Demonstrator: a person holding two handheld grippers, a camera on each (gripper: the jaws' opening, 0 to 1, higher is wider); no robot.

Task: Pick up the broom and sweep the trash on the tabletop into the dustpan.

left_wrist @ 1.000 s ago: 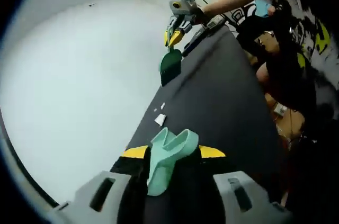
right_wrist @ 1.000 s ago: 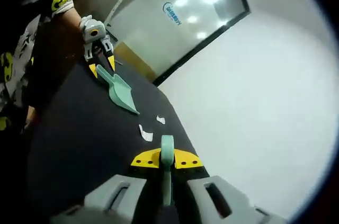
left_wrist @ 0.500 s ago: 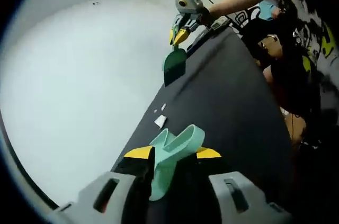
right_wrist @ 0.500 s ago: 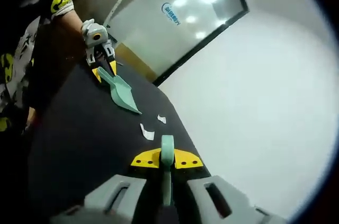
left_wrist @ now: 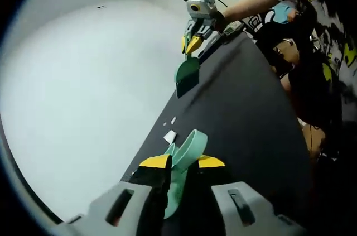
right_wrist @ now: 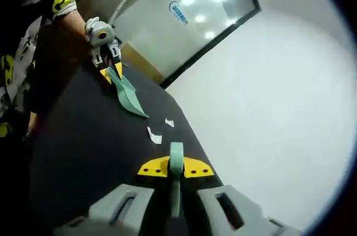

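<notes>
Scraps of white paper (right_wrist: 153, 135) lie on the dark bench (right_wrist: 89, 152), near its long edge beside the pale floor (right_wrist: 279, 107), between the two tools. In the left gripper view the left claw (left_wrist: 181, 162) is clamped on the handle of the light green dustpan (left_wrist: 181, 163), whose pan reaches out toward the scraps (left_wrist: 169, 136). In the right gripper view that dustpan (right_wrist: 127, 92) slopes down to the bench, its front lip touching the top close to the paper. The right claw (right_wrist: 175, 168) is closed on the green broom (right_wrist: 176, 177); in the left gripper view its dark green head (left_wrist: 187, 75) hangs at the bench edge under the right claw (left_wrist: 192, 43).
</notes>
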